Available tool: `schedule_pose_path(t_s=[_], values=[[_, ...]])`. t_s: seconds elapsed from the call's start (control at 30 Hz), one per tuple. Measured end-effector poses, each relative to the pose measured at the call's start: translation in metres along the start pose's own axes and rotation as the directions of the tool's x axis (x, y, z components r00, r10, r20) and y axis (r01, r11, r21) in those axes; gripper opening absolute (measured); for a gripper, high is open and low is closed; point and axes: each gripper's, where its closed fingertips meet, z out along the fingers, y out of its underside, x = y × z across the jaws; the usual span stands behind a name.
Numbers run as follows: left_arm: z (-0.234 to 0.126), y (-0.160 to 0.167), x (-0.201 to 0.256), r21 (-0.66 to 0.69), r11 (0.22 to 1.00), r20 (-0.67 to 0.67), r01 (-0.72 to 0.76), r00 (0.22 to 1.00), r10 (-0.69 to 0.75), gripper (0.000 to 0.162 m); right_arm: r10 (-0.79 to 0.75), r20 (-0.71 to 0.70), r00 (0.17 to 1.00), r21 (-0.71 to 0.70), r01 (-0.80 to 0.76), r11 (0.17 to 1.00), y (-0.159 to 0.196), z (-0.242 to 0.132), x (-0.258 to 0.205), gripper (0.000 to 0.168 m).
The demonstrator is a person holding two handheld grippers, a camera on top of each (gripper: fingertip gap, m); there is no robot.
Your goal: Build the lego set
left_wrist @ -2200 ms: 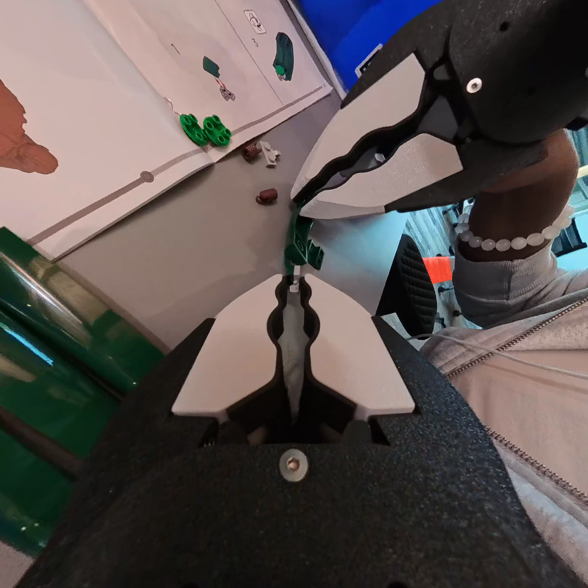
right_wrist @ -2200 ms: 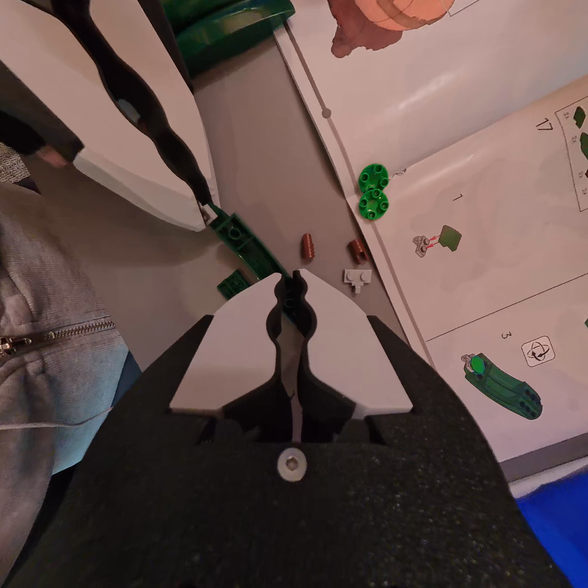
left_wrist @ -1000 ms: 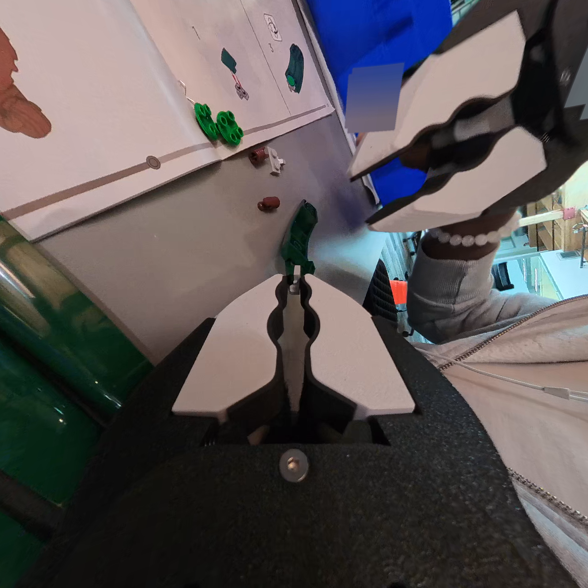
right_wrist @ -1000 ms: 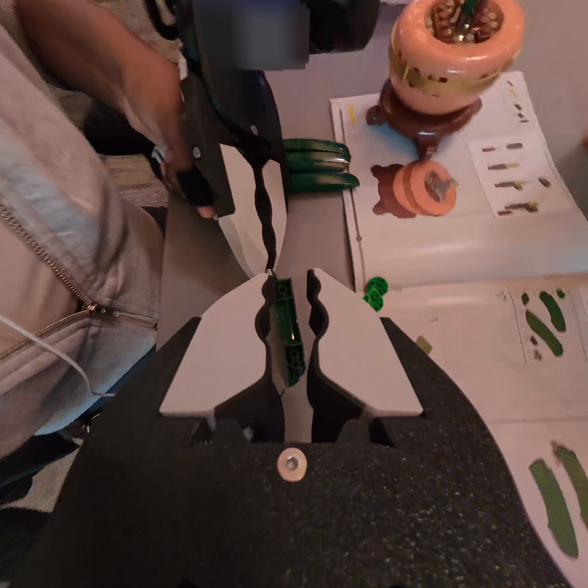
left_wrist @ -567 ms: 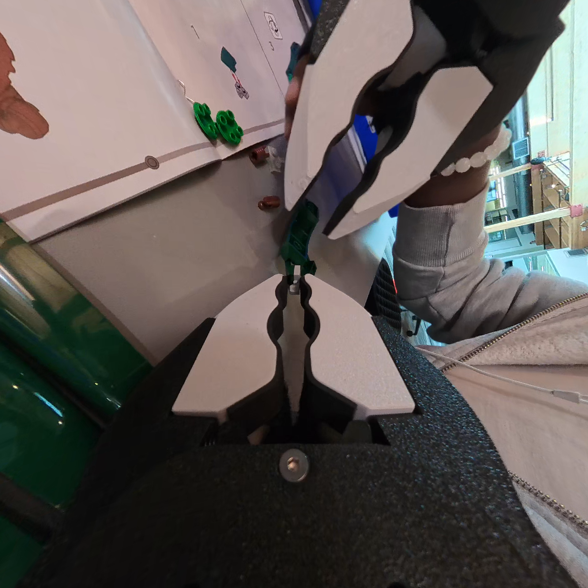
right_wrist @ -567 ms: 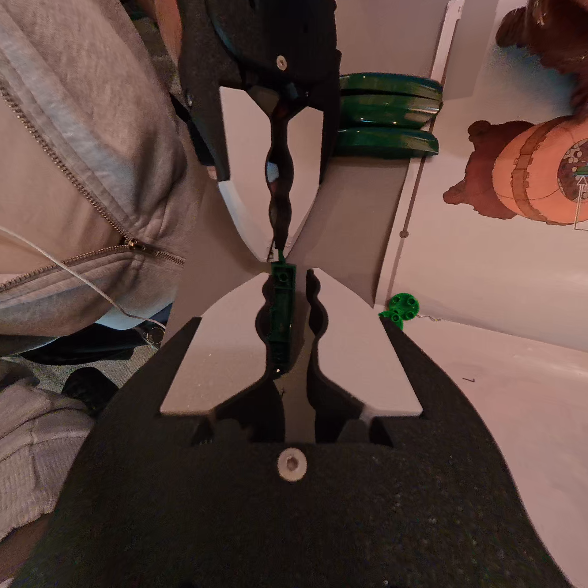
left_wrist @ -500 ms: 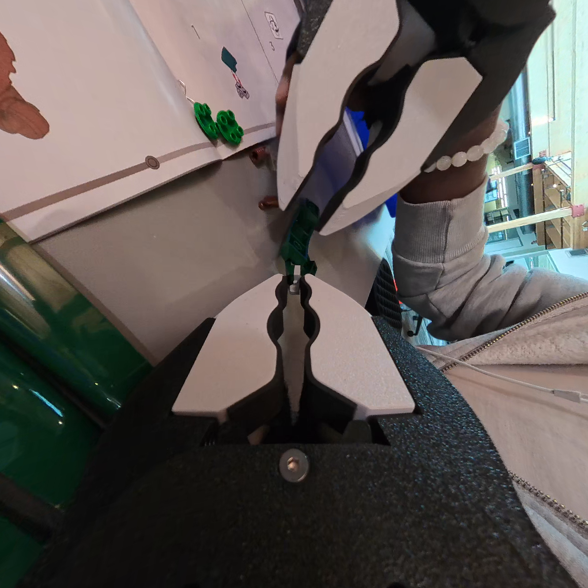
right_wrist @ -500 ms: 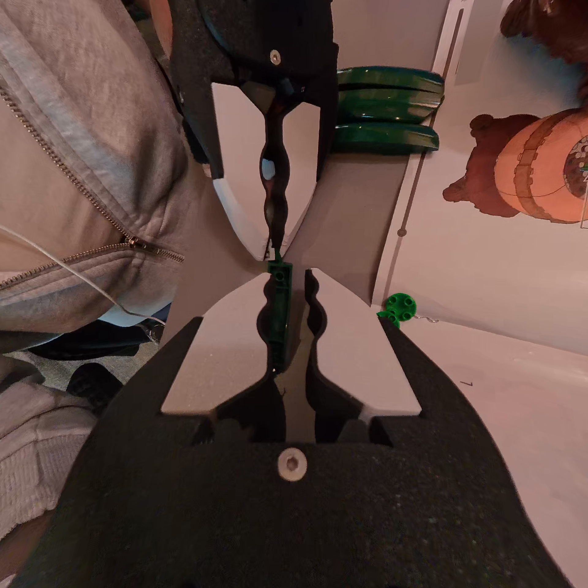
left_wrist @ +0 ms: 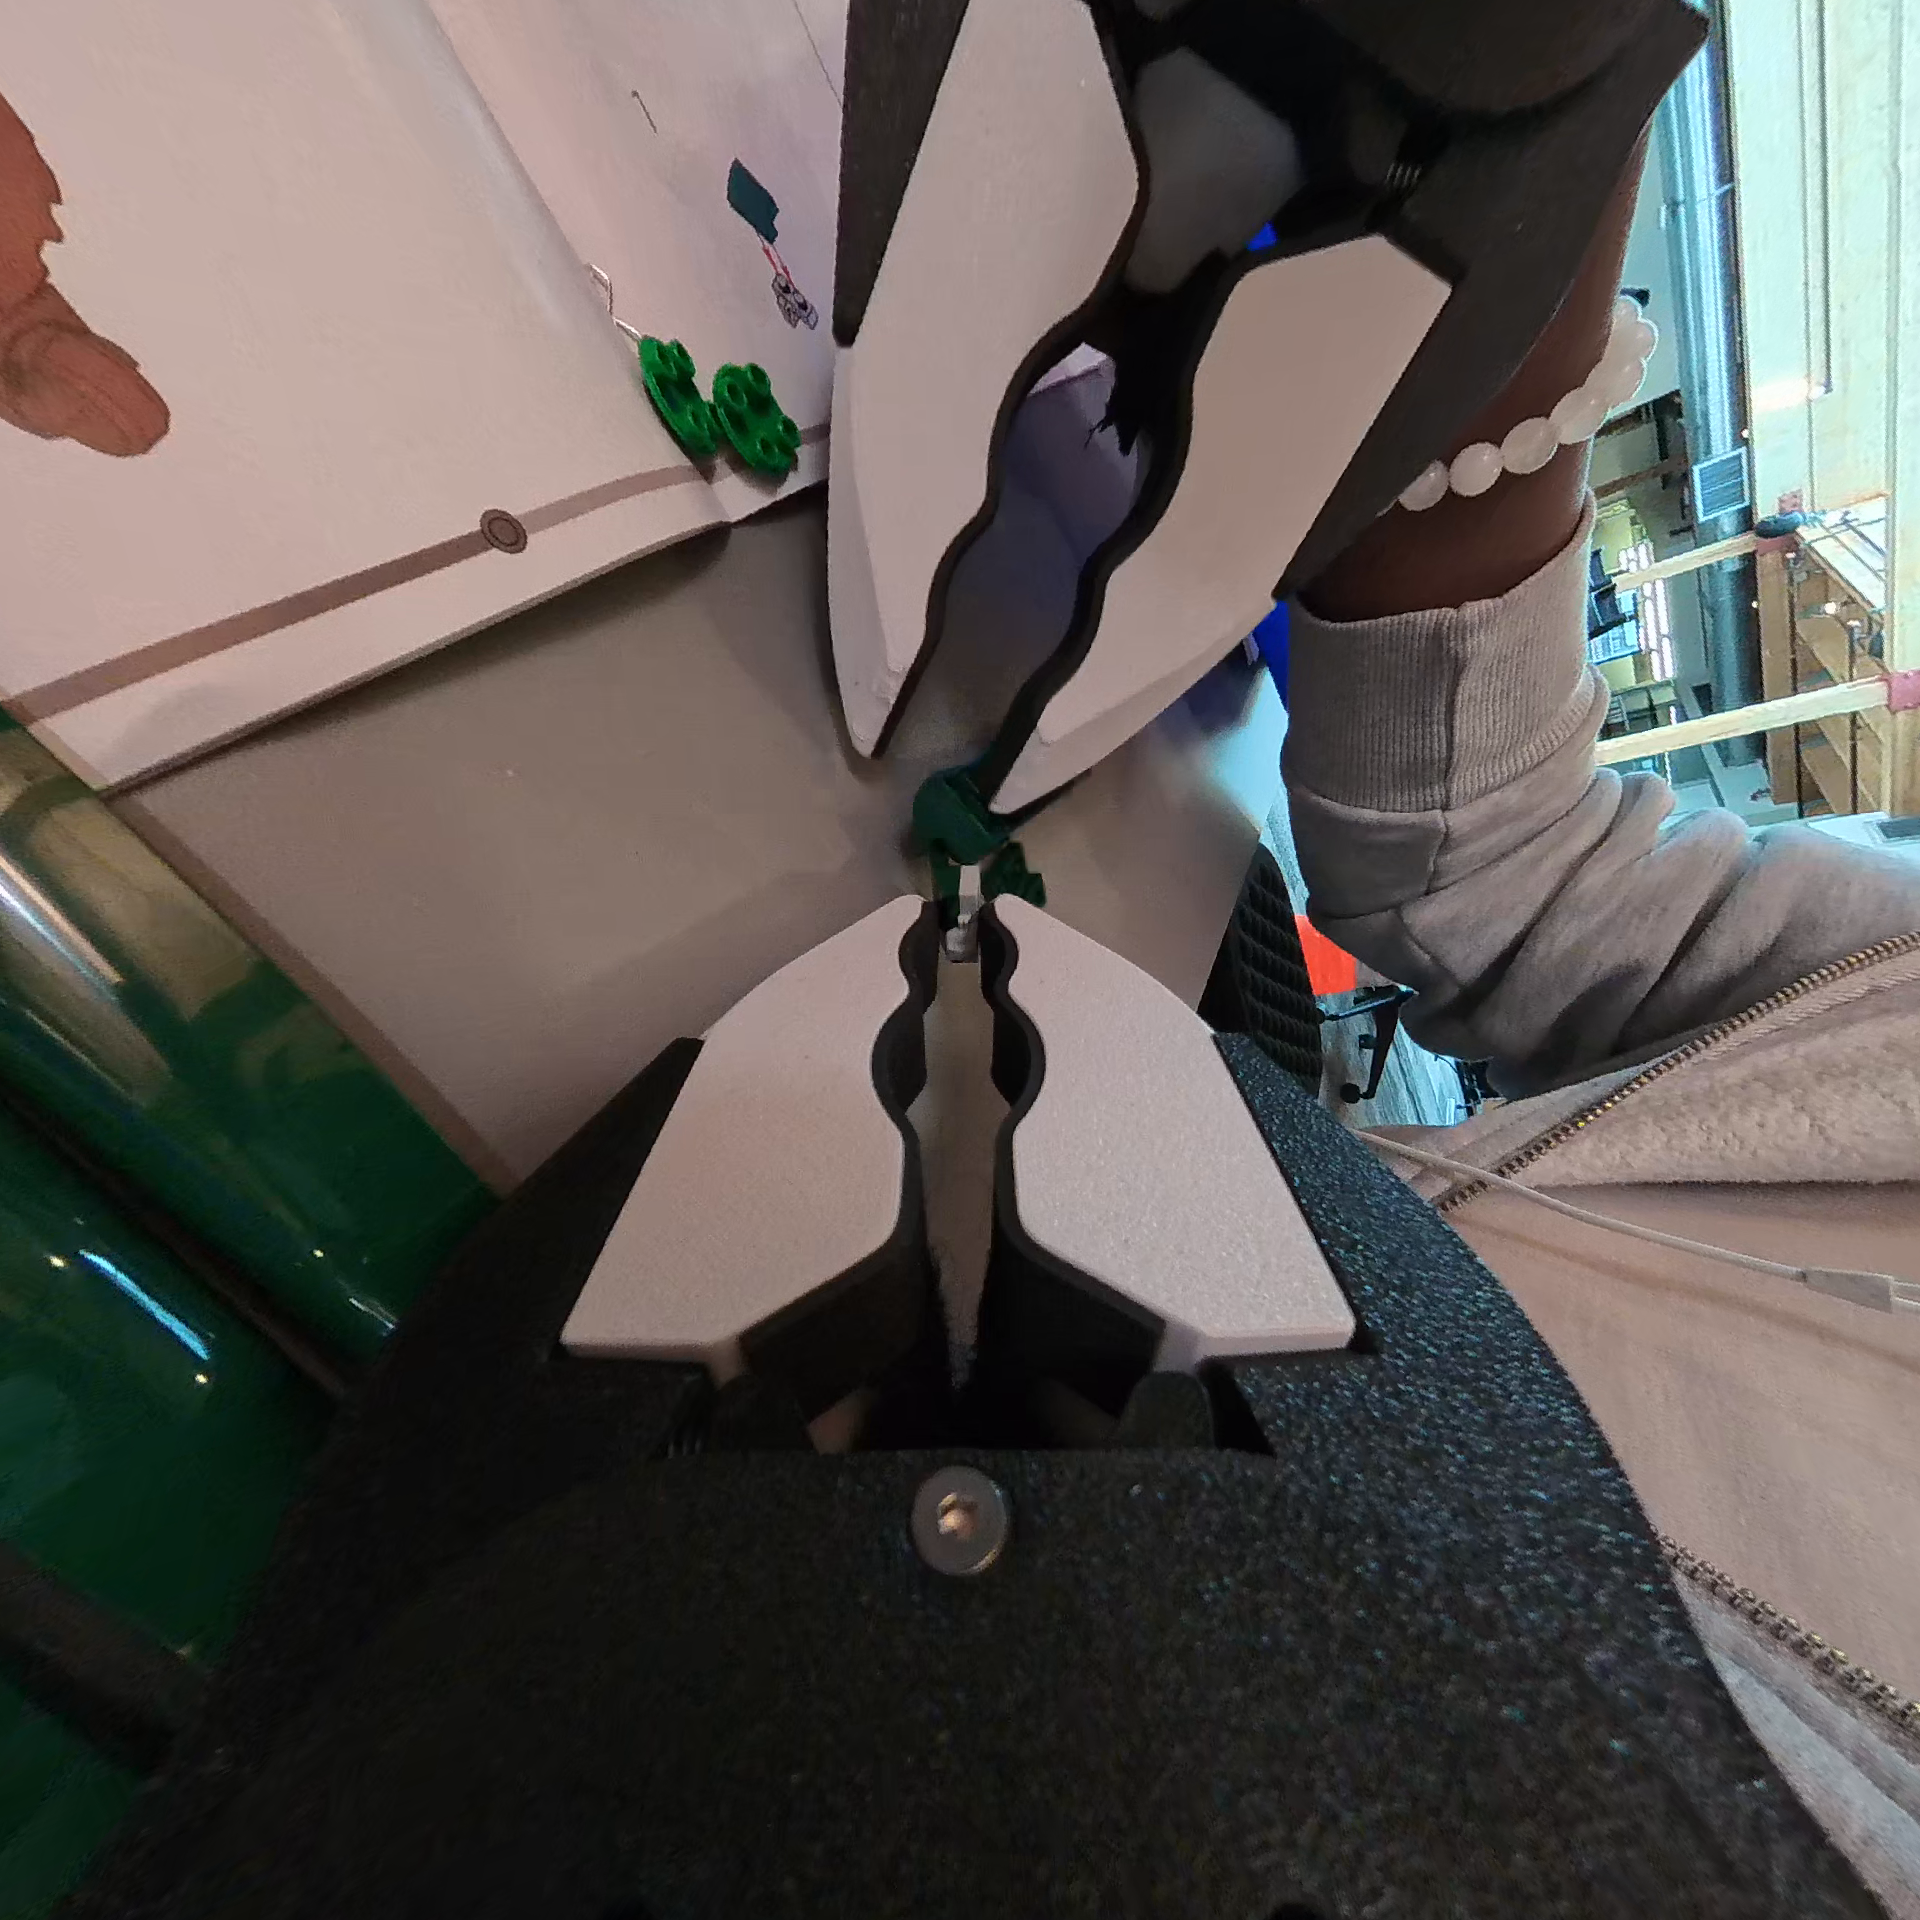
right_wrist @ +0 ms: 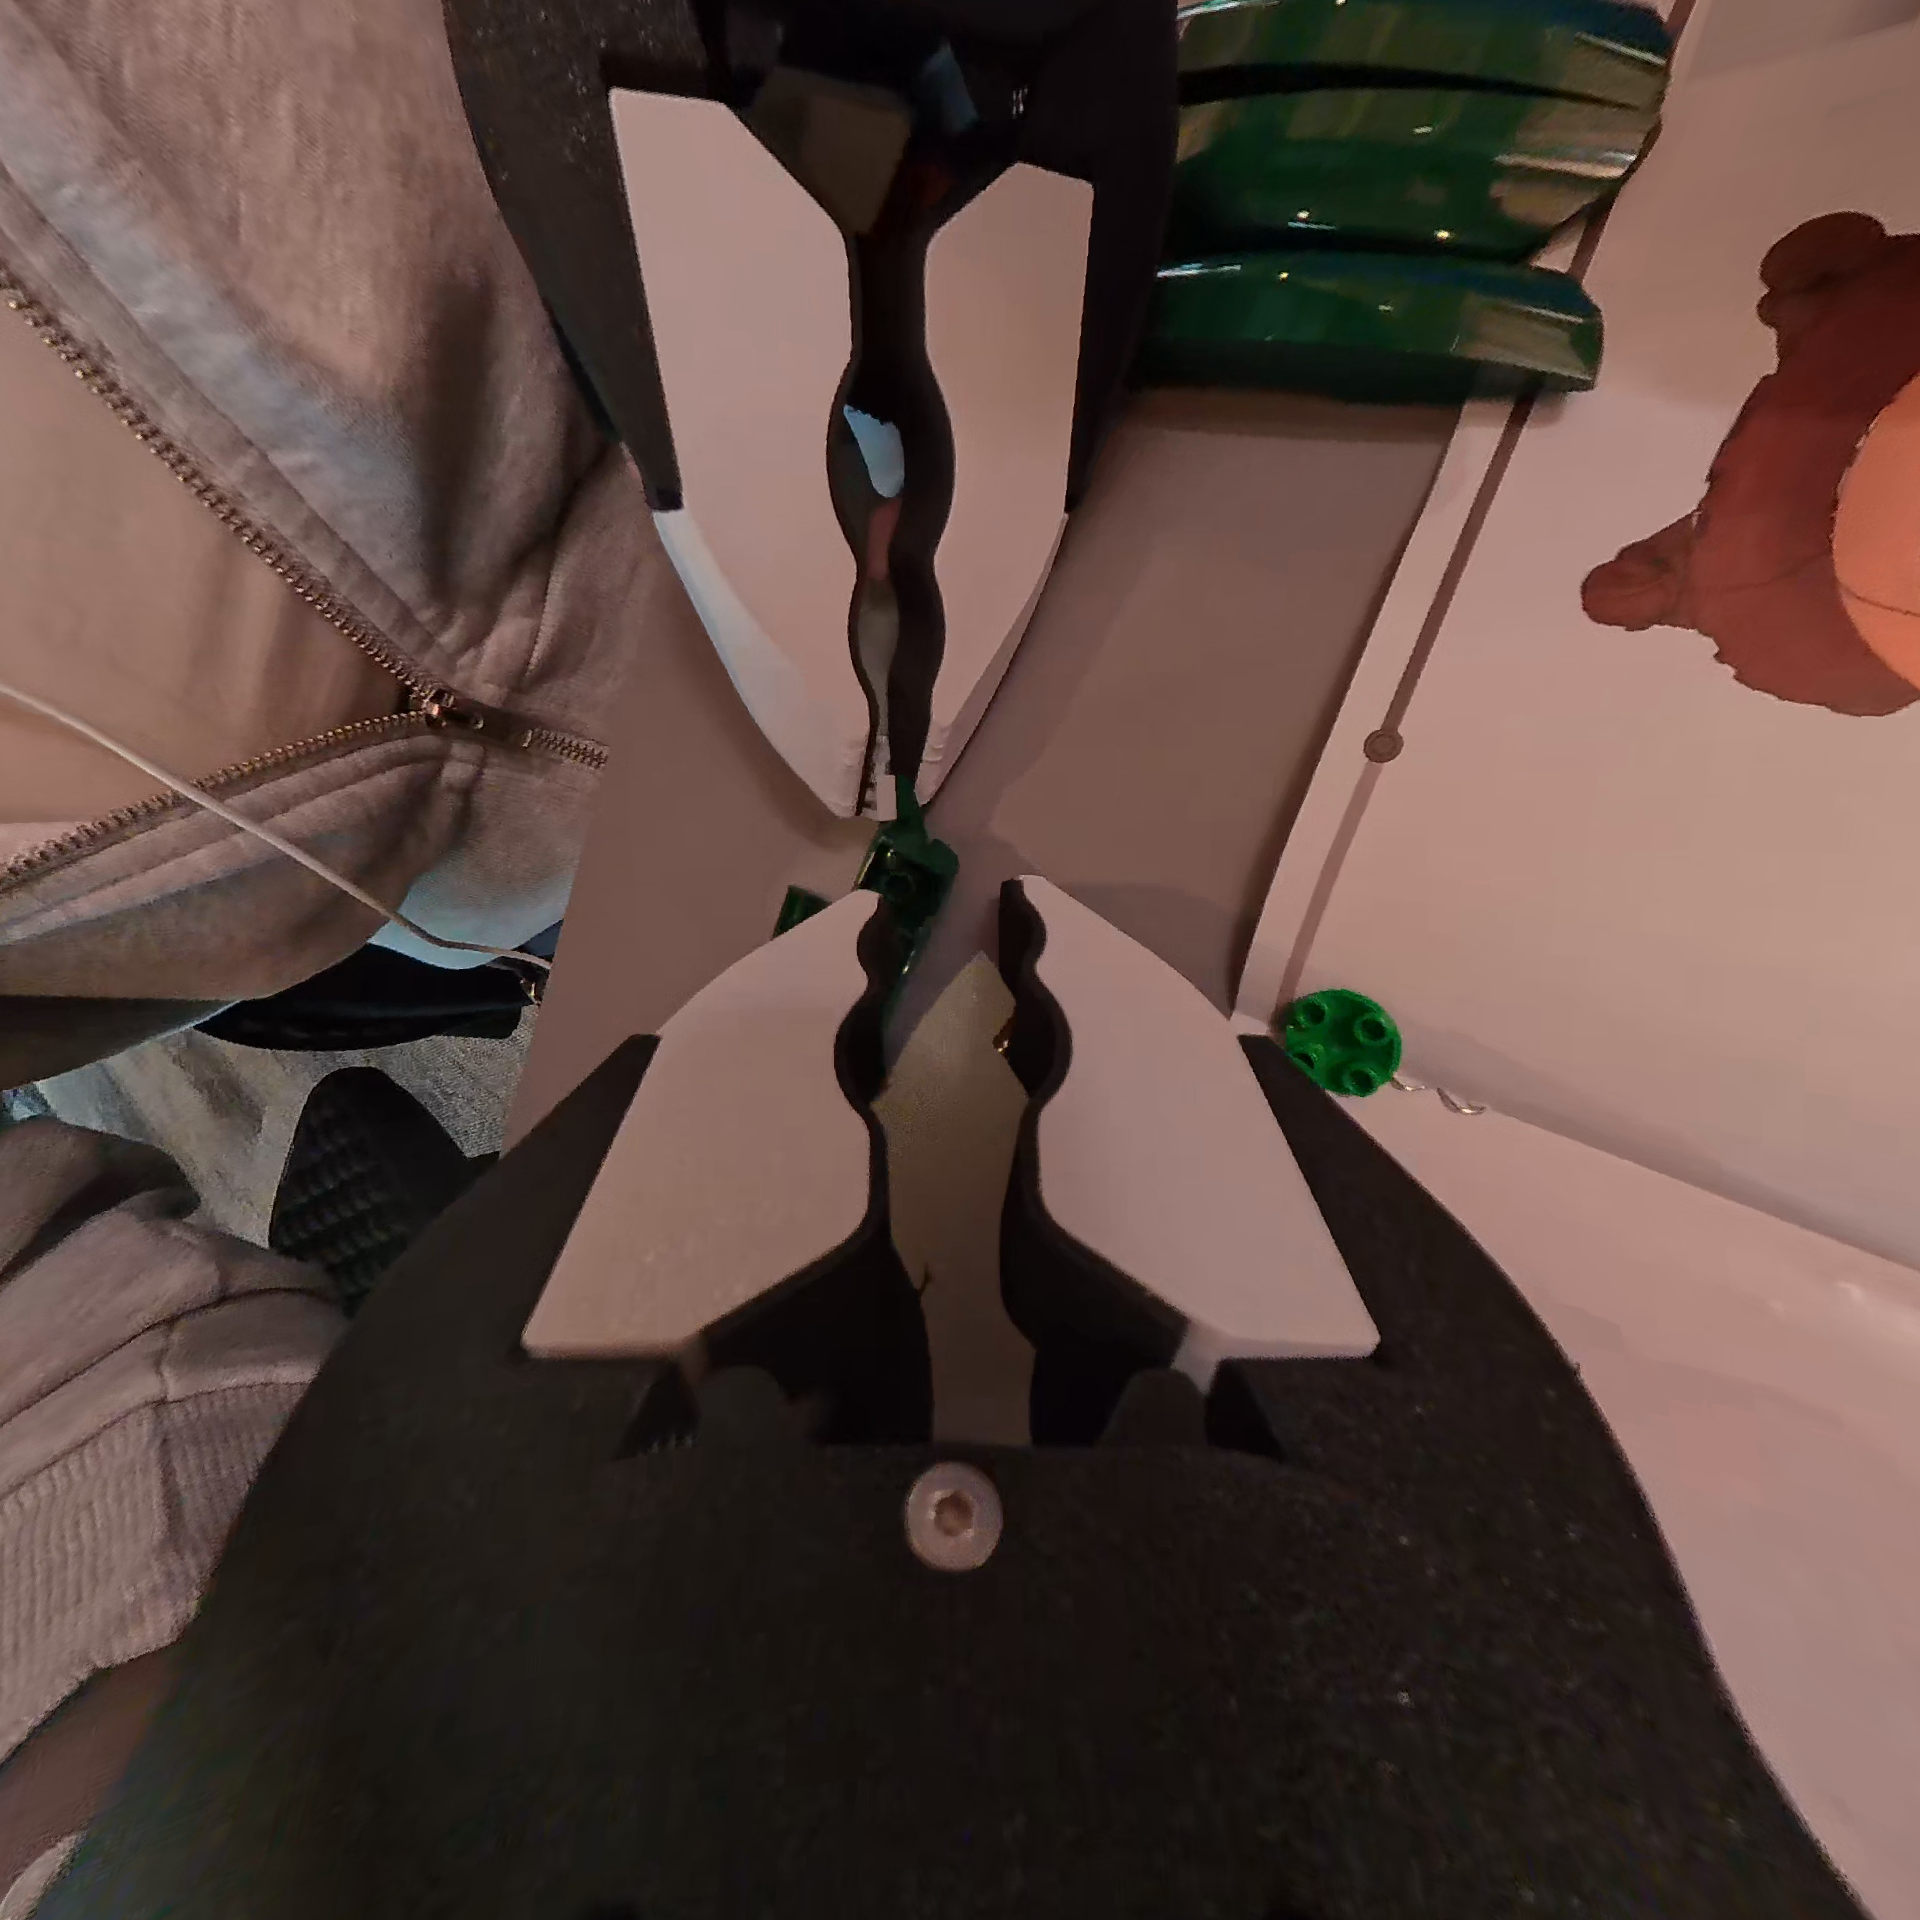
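Observation:
My left gripper [left_wrist: 961, 920] is shut on a small grey part fixed to the end of a dark green leaf piece [left_wrist: 954, 821], held above the grey table. It also shows in the right wrist view [right_wrist: 885, 792], coming down from the top, shut. My right gripper [right_wrist: 940, 896] is open, tip to tip with the left one. The leaf piece [right_wrist: 909, 873] sits between its fingertips, against the left finger. In the left wrist view the right gripper [left_wrist: 951, 750] reaches in from above, with its open tips at the leaf piece.
The instruction booklet [left_wrist: 312, 364] lies open on the table, with two bright green round plates [left_wrist: 717, 410] at its edge; one shows in the right wrist view [right_wrist: 1342, 1039]. Dark green glossy curved parts [right_wrist: 1382, 312] are stacked beyond. A person's grey sleeve [left_wrist: 1455, 779] is close by. My left and right fingertips are right by each other.
The right gripper has moved in from the upper right until its open tips meet the leaf piece. The left gripper has stayed still and shut.

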Motion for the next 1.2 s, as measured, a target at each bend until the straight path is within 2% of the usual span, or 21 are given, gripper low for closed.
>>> schedule_pose_path(t_s=[0.23,0.43,0.7,0.77,0.87,1.0,1.1,1.2], values=[[0.001,0.0,-0.001,-0.002,1.0,0.006,-0.002,1.0,0.002,0.006,-0.011,-0.015,1.0,0.013,0.012,1.0,0.0,0.005,-0.004,0.019],[0.001,-0.001,-0.001,-0.019,1.0,-0.001,-0.01,1.0,0.01,0.006,-0.059,-0.081,0.995,0.023,0.061,0.998,-0.001,0.01,-0.008,0.014],[-0.007,0.0,0.0,-0.117,0.982,-0.021,-0.148,0.989,0.147,0.006,-0.152,-0.148,0.977,0.046,0.161,0.986,-0.009,0.007,-0.007,0.013],[-0.01,-0.002,0.001,-0.128,0.976,-0.036,-0.176,0.984,0.173,0.006,-0.198,-0.182,0.963,-0.004,0.201,0.98,-0.011,0.003,-0.007,0.013],[-0.015,0.005,-0.001,-0.202,0.95,-0.051,-0.237,0.971,0.232,0.006,-0.266,-0.244,0.932,-0.214,0.216,0.953,-0.002,-0.002,0.004,0.011],[-0.019,0.006,-0.007,-0.212,0.943,-0.015,-0.255,0.966,0.258,0.006,-0.32,-0.25,0.914,-0.286,0.246,0.926,-0.012,0.002,0.006,0.012],[-0.021,0.005,-0.01,-0.179,0.956,0.001,-0.23,0.972,0.234,0.006,-0.29,-0.333,0.897,-0.235,0.219,0.947,-0.017,-0.001,0.014,0.013],[-0.026,0.0,-0.009,-0.115,0.975,-0.02,-0.192,0.981,0.191,0.006,-0.176,-0.436,0.883,-0.046,0.173,0.984,-0.022,-0.011,0.013,0.023]])
